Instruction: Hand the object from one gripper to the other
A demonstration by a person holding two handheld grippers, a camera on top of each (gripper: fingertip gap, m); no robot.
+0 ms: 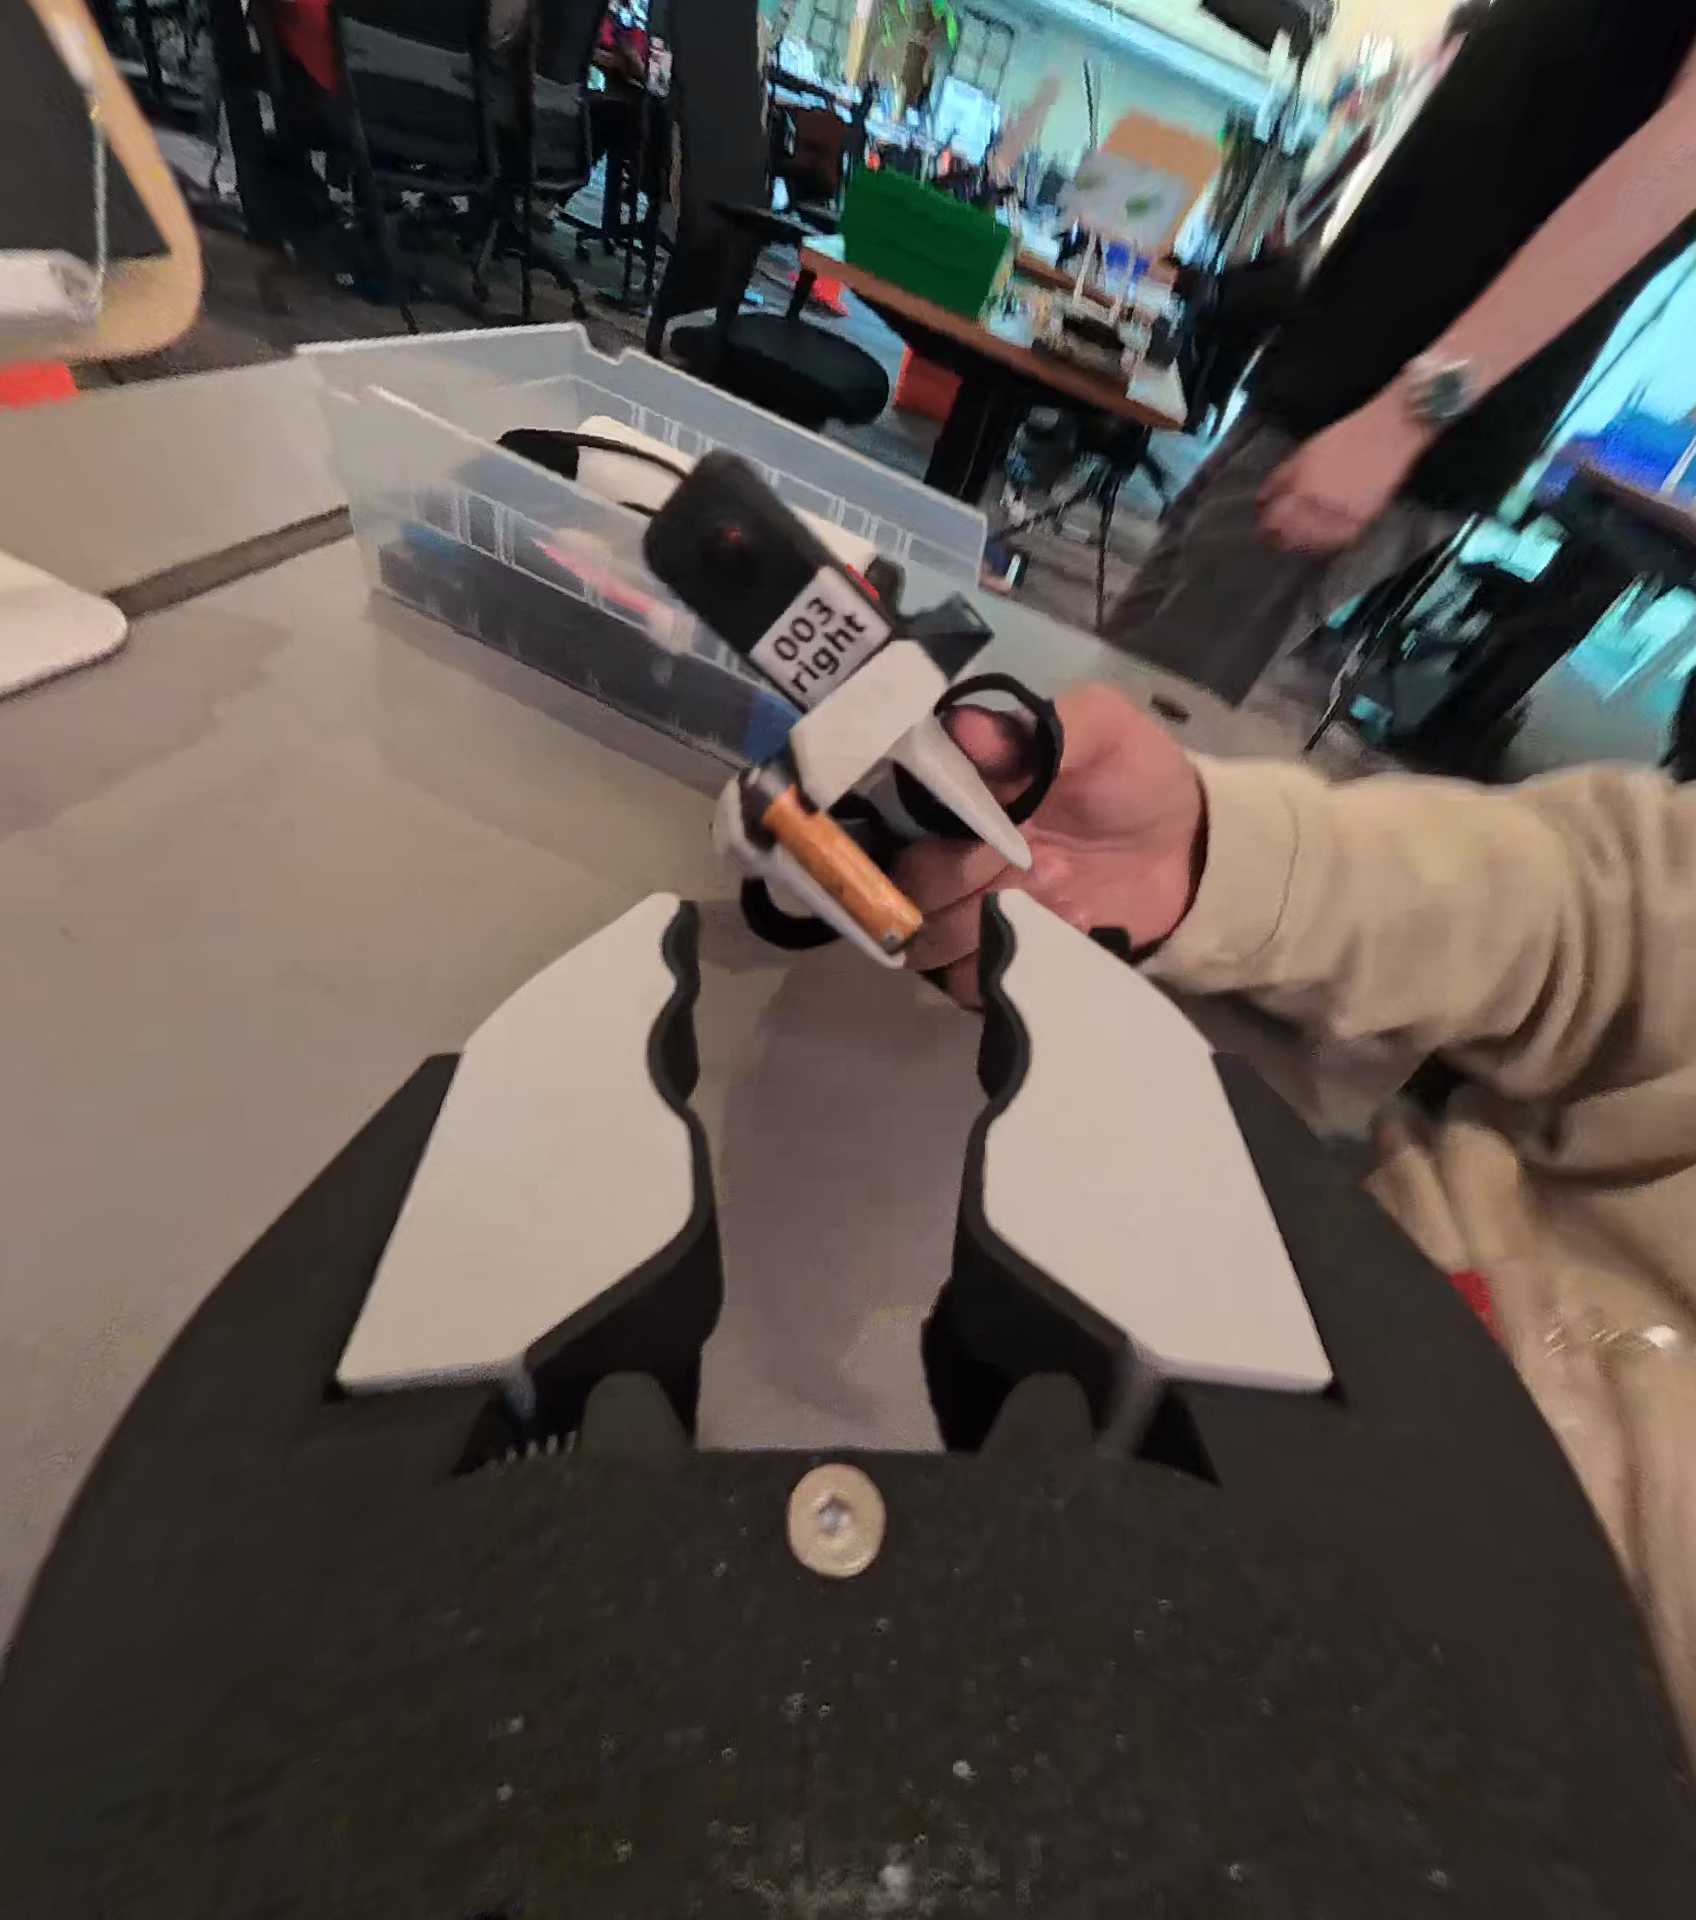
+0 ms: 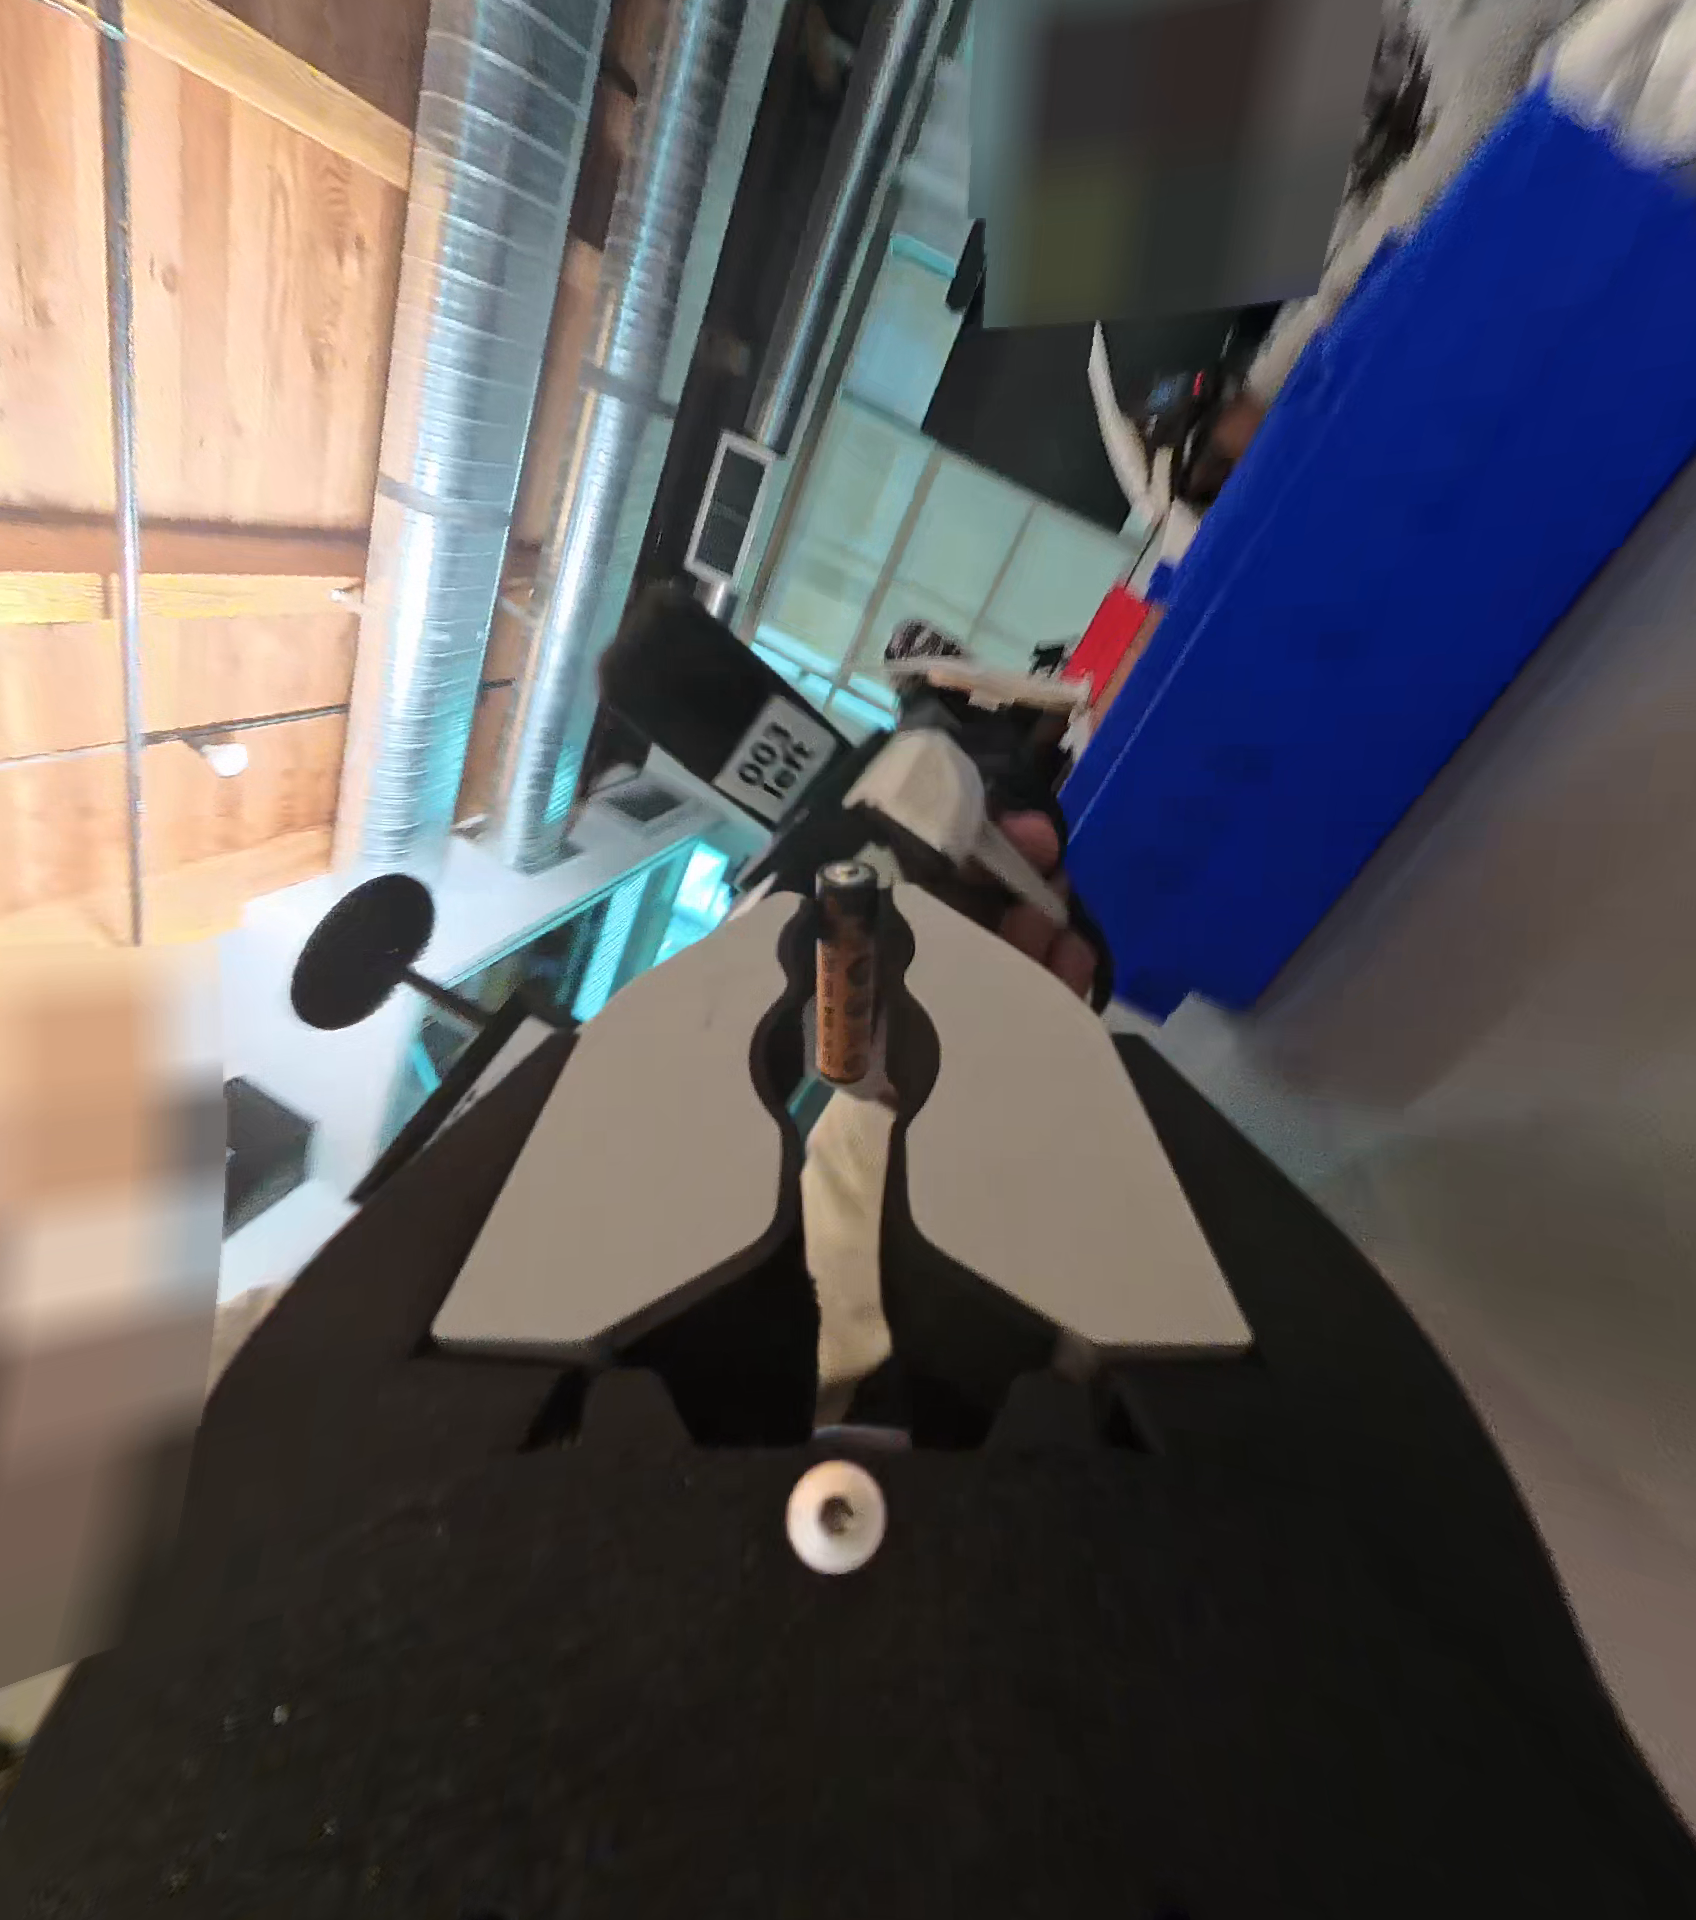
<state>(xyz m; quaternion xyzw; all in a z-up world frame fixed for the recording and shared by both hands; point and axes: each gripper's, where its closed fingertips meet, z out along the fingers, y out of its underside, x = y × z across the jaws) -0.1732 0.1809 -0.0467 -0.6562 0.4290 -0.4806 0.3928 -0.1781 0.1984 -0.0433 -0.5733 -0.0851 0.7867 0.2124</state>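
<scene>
Left of the left gripper [image 1: 833, 935], whose fingers stand spread with nothing between them, a clear bin [image 1: 615, 499] sits on the grey table [image 1: 200, 831], its contents blurred. Just ahead, the right gripper [image 1: 911, 904] pinches a copper-coloured battery [image 1: 839, 868], a hand [image 1: 1083, 831] partly hidden behind it. In the right wrist view the battery [image 2: 846, 977] stands pressed between the tips; the background is smeared

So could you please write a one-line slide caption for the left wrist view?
Open left gripper faces the right gripper, which holds a battery above the grey table.
</scene>
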